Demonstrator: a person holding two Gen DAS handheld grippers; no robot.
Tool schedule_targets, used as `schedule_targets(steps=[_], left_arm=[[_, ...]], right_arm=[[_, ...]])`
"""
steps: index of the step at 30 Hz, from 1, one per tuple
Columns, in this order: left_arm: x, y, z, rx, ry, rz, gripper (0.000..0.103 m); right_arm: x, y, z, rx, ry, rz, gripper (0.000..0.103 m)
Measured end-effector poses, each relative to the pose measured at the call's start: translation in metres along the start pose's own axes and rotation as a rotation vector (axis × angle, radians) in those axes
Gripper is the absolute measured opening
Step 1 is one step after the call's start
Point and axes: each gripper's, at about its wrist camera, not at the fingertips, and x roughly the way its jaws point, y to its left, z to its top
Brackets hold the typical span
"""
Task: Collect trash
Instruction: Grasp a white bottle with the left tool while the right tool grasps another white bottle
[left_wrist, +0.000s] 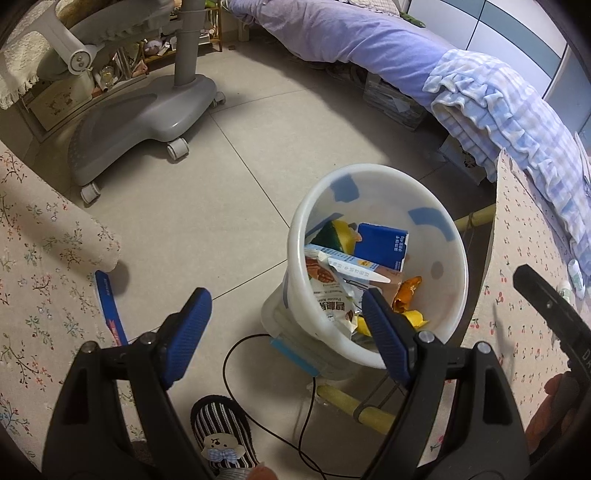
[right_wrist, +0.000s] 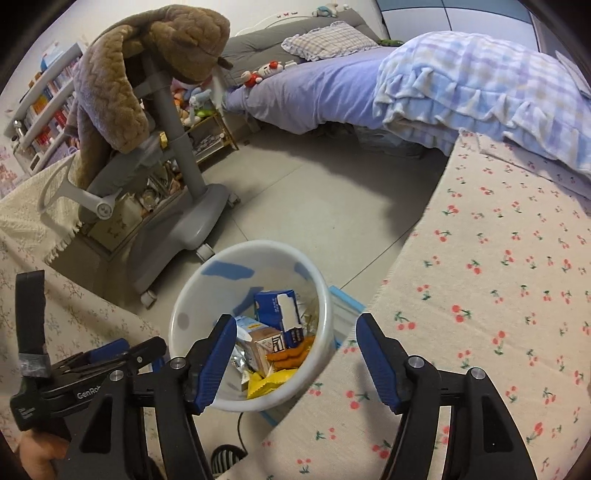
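Observation:
A white plastic bin (left_wrist: 448, 236) stands on the tiled floor between two cloth-covered tables; it also shows in the right wrist view (right_wrist: 192, 291). Inside lie a blue carton (left_wrist: 384, 245), a snack wrapper (left_wrist: 332, 291), an orange wrapper (left_wrist: 406, 291) and yellow scraps. My left gripper (left_wrist: 284, 317) is open and empty, just above the bin's near rim. My right gripper (right_wrist: 295, 350) is open and empty, over the bin's right rim and the table edge. The left gripper's body (right_wrist: 92, 365) shows at lower left in the right wrist view.
A cherry-print tablecloth (right_wrist: 498, 295) covers the table at right; a floral cloth (left_wrist: 40, 258) covers the one at left. A grey wheeled chair base (left_wrist: 147, 114) stands behind. A bed with a purple sheet (left_wrist: 369, 40) lies beyond. A black cable (left_wrist: 306, 413) and a striped slipper (left_wrist: 221, 432) lie on the floor.

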Motion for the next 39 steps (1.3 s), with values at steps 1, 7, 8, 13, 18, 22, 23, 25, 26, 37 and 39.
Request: schedule_targets(steps=[1,7,8,13,18,22,23,25,26,37,39], left_arm=[[0.0,-0.002,0.0,0.004,0.0,-0.003,0.083],[0.001,-0.014,-0.003,0.038,0.007,-0.024,0.083],[0.0,-0.018,-0.005,0.051,0.006,-0.03,0.084],[-0.003,-0.039,-0.013,0.122,0.008,-0.058,0.09],[-0.01,-0.063,-0.023,0.183,0.002,-0.085,0.1],[-0.015,-0.086,-0.031,0.224,0.005,-0.113,0.101],[-0.017,-0.092,-0.034,0.234,0.005,-0.12,0.101],[-0.019,-0.105,-0.038,0.255,0.001,-0.131,0.101],[-0.021,-0.115,-0.041,0.271,-0.006,-0.136,0.101],[-0.032,-0.214,-0.071,0.449,-0.008,-0.214,0.102],[-0.034,-0.238,-0.075,0.488,-0.005,-0.23,0.102]], right_arm=[[-0.003,-0.002,-0.001,0.003,0.0,-0.006,0.069],[-0.031,-0.026,-0.011,0.044,-0.012,-0.061,0.07],[-0.036,-0.03,-0.012,0.049,-0.016,-0.067,0.071],[-0.069,-0.063,-0.025,0.083,-0.044,-0.124,0.074],[-0.101,-0.101,-0.037,0.118,-0.063,-0.184,0.075],[-0.132,-0.139,-0.052,0.158,-0.084,-0.235,0.077],[-0.138,-0.146,-0.054,0.167,-0.088,-0.246,0.077],[-0.151,-0.163,-0.062,0.194,-0.094,-0.271,0.077],[-0.156,-0.17,-0.066,0.205,-0.096,-0.28,0.077],[-0.219,-0.244,-0.11,0.3,-0.112,-0.384,0.077],[-0.224,-0.255,-0.11,0.301,-0.104,-0.403,0.077]])
